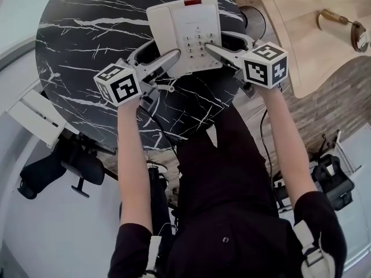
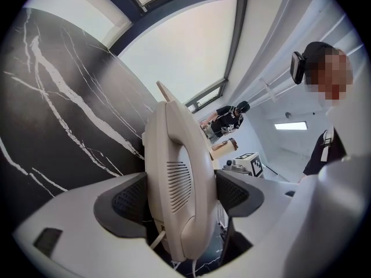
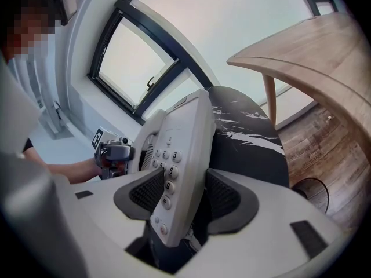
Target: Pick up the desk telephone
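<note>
The cream desk telephone (image 1: 184,33) with a red strip at its far edge is over the black marble round table (image 1: 87,39). My left gripper (image 1: 168,58) is shut on its left side, where the handset (image 2: 179,172) fills the gap between the dark pads (image 2: 124,198). My right gripper (image 1: 214,48) is shut on the right side beside the keypad (image 3: 168,175). In the right gripper view the telephone (image 3: 182,138) stands edge-on between the jaws, and the left gripper (image 3: 113,152) shows beyond it. Whether the phone's base touches the table I cannot tell.
A light wooden table (image 1: 301,33) curves close by on the right, over wood flooring. A black office chair (image 1: 58,167) and a white frame (image 1: 35,117) stand on the left below the table edge. A dark bag (image 1: 335,181) lies at right. Large windows (image 2: 179,51) lie beyond.
</note>
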